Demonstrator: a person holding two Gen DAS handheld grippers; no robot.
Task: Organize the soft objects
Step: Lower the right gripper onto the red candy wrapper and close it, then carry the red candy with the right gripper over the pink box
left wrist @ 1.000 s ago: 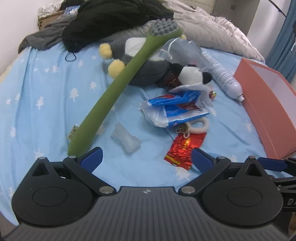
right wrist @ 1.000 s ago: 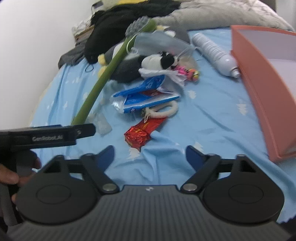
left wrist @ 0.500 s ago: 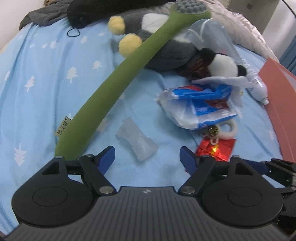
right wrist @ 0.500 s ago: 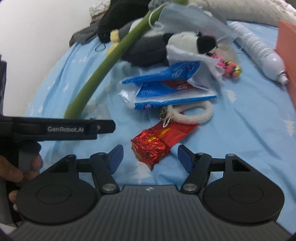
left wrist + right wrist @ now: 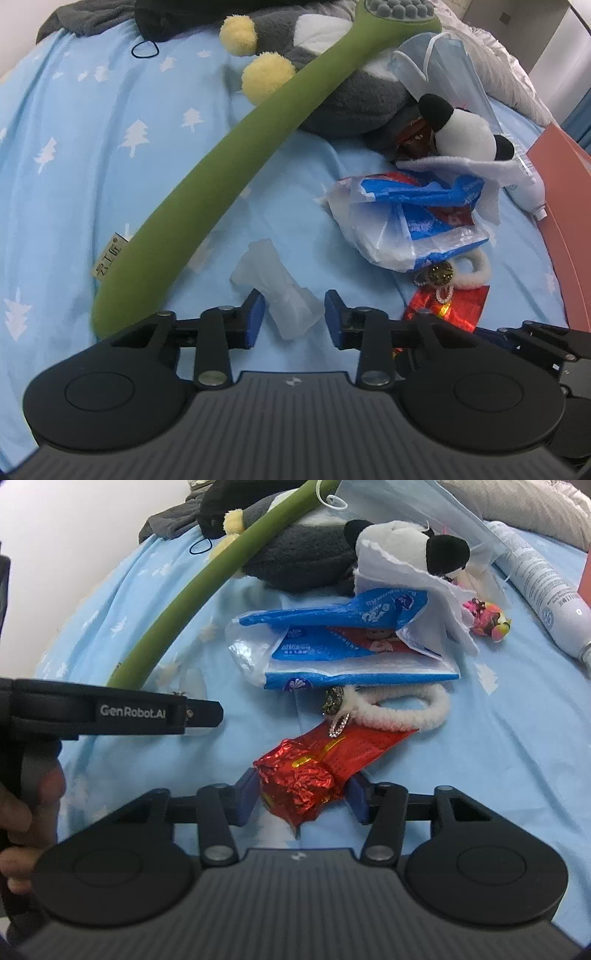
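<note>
A clear crumpled plastic wrapper lies on the blue bed sheet. My left gripper has its jaws around the wrapper's near end, narrowed, with small gaps at both pads. My right gripper has its jaws around the crumpled end of a red foil wrapper, pads close to its sides. A long green brush leans across a grey plush toy. A panda plush, blue tissue pack and white fuzzy ring lie beyond.
An orange box stands at the right. A white spray bottle lies beside it. A face mask rests on the plush. Dark clothes and a grey quilt are piled at the back.
Both grippers moved forward and down and narrowed their jaws: the left around the clear wrapper, the right around the red foil wrapper.
</note>
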